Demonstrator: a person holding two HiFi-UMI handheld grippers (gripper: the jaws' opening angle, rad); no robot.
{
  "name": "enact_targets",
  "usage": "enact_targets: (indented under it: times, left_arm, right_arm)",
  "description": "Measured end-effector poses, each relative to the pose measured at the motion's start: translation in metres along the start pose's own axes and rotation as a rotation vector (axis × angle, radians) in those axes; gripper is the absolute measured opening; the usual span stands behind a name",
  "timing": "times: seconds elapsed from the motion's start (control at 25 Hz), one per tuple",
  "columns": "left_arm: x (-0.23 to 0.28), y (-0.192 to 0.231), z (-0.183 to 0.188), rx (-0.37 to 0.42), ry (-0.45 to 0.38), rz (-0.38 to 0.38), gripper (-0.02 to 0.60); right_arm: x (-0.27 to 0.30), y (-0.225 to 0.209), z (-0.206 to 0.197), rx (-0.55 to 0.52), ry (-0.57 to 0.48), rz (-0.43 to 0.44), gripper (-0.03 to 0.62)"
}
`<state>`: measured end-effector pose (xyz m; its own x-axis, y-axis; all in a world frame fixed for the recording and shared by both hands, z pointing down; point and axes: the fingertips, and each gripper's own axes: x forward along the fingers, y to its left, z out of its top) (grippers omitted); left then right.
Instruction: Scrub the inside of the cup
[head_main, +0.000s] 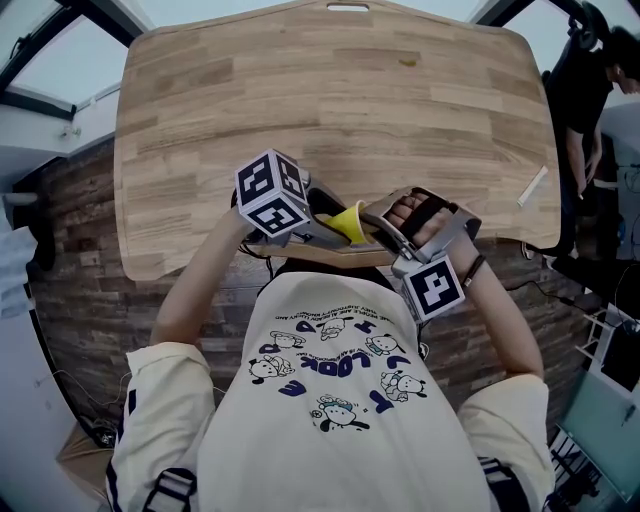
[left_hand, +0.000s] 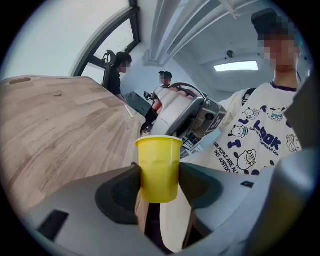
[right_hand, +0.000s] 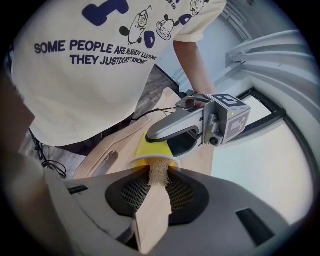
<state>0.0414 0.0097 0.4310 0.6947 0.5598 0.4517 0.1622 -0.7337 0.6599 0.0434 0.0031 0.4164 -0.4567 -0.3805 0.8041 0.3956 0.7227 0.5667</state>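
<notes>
The left gripper (left_hand: 159, 175) has its fingers (left_hand: 120, 192) spread fairly wide and clamped on both sides of the yellow cup (left_hand: 159, 155), over the desk's (head_main: 330, 100) near edge. The right gripper's (right_hand: 159, 181) fingers (right_hand: 186, 194) are partly closed, pinching a wooden-handled brush (right_hand: 152, 215) whose bristles meet the cup's mouth.
</notes>
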Motion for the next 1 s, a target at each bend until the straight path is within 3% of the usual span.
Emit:
enact_targets:
  times: [0.2, 1.0]
  left_arm:
    - [0.003, 0.004, -0.001, 0.011, 0.018, 0.031, 0.256]
    - [0.01, 0.018, -0.006, 0.16, 0.159, 0.257, 0.255]
  right_arm:
    - [0.003, 0.008, -0.003, 0.084, 0.0, 0.068, 0.083]
    - [0.019, 0.017, -0.01, 0.735, -0.119, 0.243, 0.081]
